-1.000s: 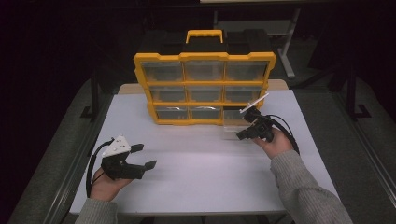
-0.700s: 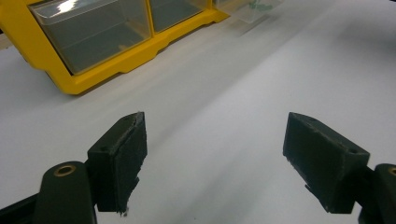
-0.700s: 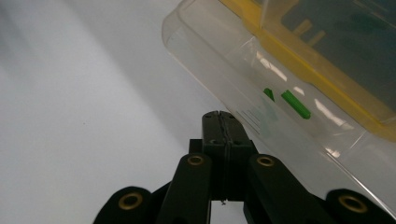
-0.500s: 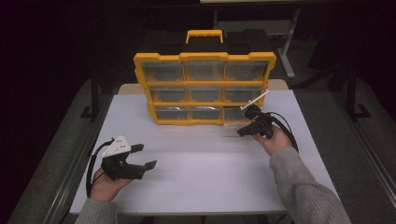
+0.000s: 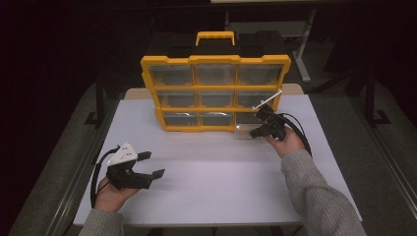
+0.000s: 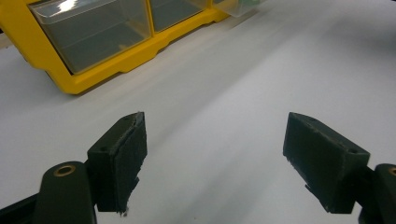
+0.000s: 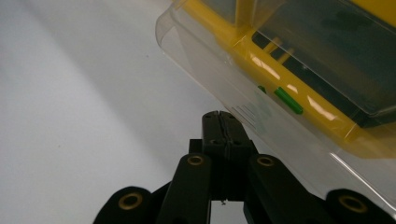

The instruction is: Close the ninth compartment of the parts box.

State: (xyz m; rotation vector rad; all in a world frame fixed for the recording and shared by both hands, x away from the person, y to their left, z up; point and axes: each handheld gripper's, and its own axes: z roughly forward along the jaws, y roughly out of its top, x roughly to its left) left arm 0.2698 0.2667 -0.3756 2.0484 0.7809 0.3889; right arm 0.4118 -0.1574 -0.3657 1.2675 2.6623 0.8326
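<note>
A yellow organizer (image 5: pixel 216 93) with clear drawers stands upright at the back of the white table (image 5: pixel 211 182). Its bottom right drawer (image 5: pixel 243 127) is pulled out a little, and small green pieces (image 7: pixel 287 100) lie inside it. My right gripper (image 5: pixel 253 131) is shut, and its tips (image 7: pixel 219 116) rest against the clear front of that drawer (image 7: pixel 224 70). I cannot tell whether a thin lip sits between the pads. My left gripper (image 5: pixel 150 164) rests near the table's front left, open and holding nothing (image 6: pixel 224 158), well short of the organizer (image 6: pixel 93 51).
The organizer has a yellow carry handle (image 5: pixel 215 37) on top. A cable (image 5: pixel 300 130) loops from the right gripper over the table. Dark floor and table legs surround the table; its front edge runs close to both forearms.
My right gripper has edged slightly toward the organizer, and the clear drawer stands less far out than before. The left gripper has stayed put.
</note>
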